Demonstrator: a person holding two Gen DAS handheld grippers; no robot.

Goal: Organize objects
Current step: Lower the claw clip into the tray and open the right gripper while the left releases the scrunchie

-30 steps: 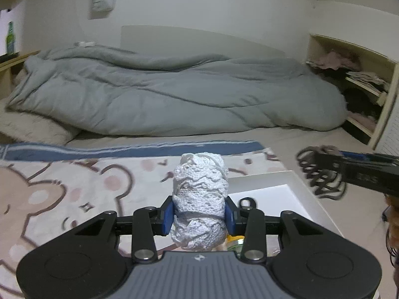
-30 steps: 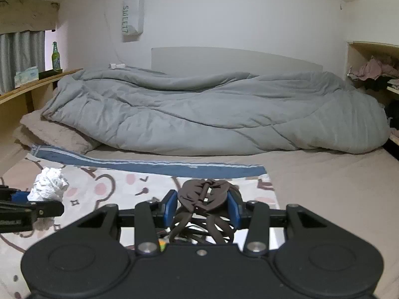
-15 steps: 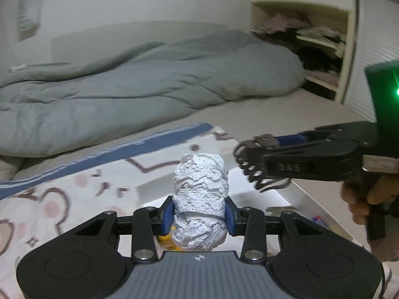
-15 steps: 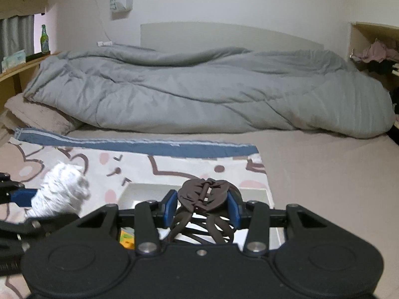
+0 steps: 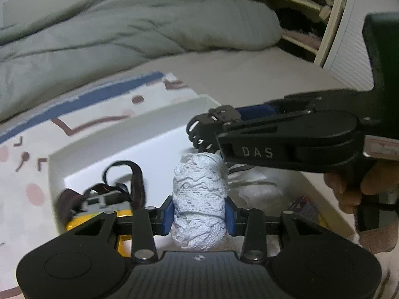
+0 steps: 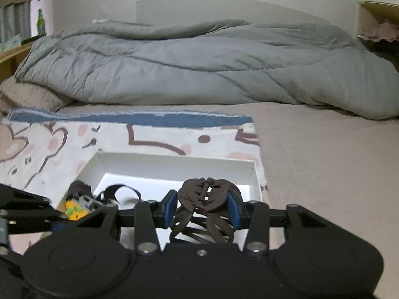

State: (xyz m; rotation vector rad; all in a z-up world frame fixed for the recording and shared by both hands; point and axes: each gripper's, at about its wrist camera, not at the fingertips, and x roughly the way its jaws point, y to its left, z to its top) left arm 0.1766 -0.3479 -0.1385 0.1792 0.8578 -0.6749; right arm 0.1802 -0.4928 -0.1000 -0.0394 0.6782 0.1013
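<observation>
Left wrist view has my left gripper (image 5: 199,215) clamped on the white lace roll (image 5: 199,199) over the white box (image 5: 53,174), right gripper (image 6: 202,210) pinching the brown strappy bundle (image 6: 205,199), so I reckon next is lowering both in and letting go.

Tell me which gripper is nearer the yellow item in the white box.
Left. The left gripper, clamping the white lace bundle, sits just beside the yellow item; the right gripper, holding the brown strappy piece, hovers further toward the white box's other side.
</observation>
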